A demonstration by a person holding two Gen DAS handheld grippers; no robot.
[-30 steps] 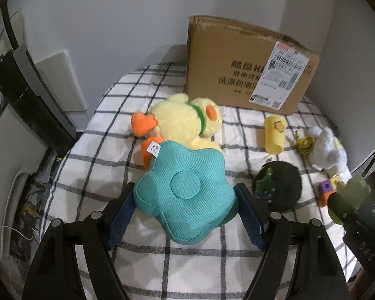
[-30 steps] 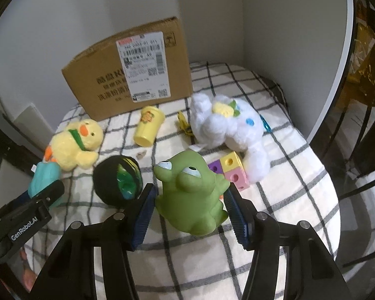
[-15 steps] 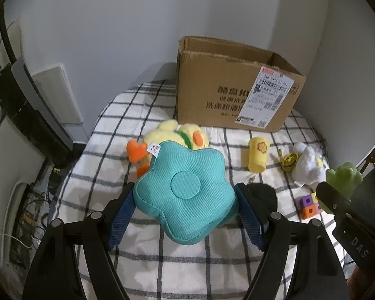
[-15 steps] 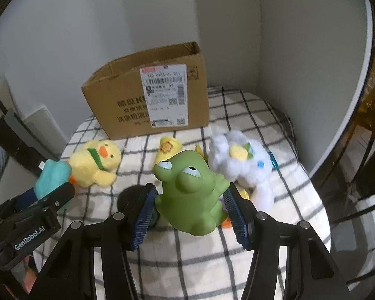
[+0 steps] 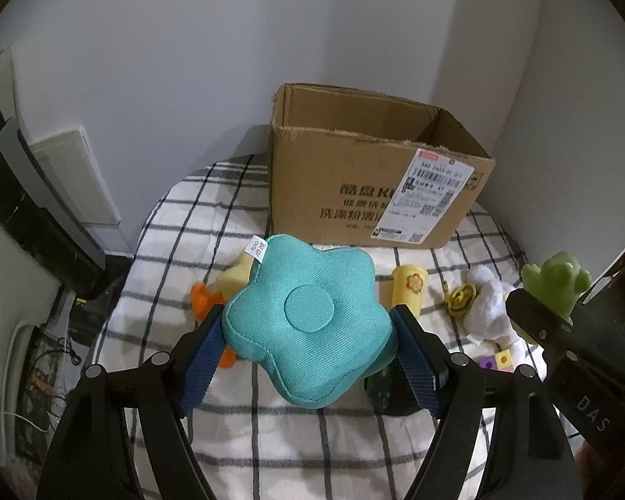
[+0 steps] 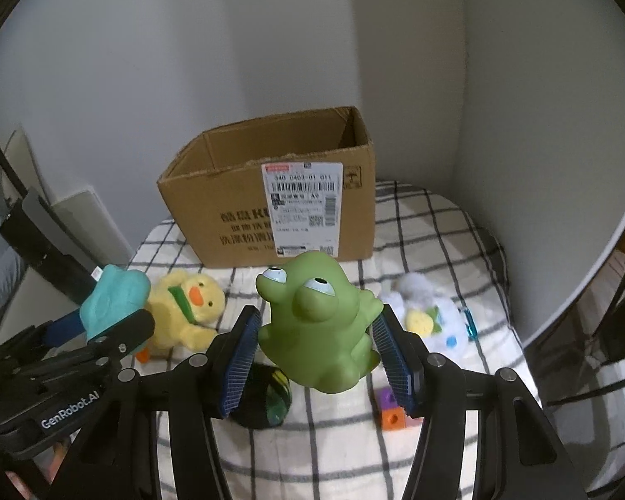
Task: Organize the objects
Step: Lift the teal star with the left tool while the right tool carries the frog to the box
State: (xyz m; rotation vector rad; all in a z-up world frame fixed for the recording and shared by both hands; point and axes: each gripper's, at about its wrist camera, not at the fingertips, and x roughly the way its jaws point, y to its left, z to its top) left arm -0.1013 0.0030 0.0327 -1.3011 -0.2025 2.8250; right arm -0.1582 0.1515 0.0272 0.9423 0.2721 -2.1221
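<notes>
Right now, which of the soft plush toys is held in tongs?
The teal flower-shaped plush cushion, clamped in the left tongs; the yellow plush duck and white plush lie on the cloth.

Black tongs [image 5: 308, 354] — blue ribbed pads [image 6: 239, 364].

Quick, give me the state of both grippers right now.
Left gripper: closed on the teal flower cushion, held clear of the table.
Right gripper: closed on the green frog toy, also held clear of the table.

Yellow duck plush [image 5: 235, 277] mostly behind cushion [image 5: 308, 321]
</notes>
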